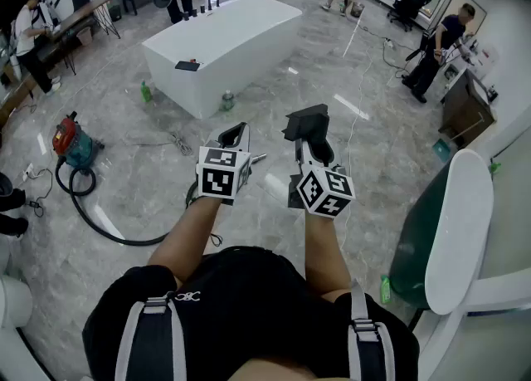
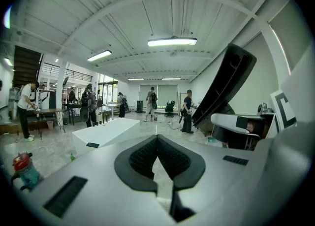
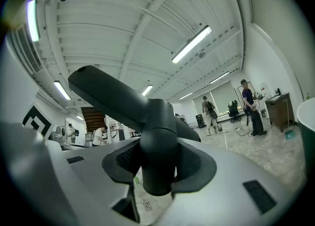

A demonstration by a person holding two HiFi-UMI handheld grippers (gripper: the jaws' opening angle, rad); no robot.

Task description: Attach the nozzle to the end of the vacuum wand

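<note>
My right gripper (image 1: 309, 134) is shut on the black vacuum nozzle (image 1: 305, 124), its jaws clamped round the nozzle's round neck (image 3: 156, 156). The flat nozzle head (image 3: 110, 97) sticks up and to the left above them. Just left of it, my left gripper (image 1: 236, 132) is shut with nothing between its jaws (image 2: 157, 139); the left gripper view shows the nozzle (image 2: 226, 84) close on its right. A red and teal vacuum cleaner (image 1: 73, 143) stands on the floor at the left, and its black hose (image 1: 116, 234) loops toward my left arm. The wand is largely hidden below the grippers.
A long white block (image 1: 224, 35) stands on the grey marble floor ahead, with a green bottle (image 1: 146, 91) and a second bottle (image 1: 226, 101) at its foot. A white and green seat (image 1: 452, 230) is close on my right. Several people stand at the room's far edges.
</note>
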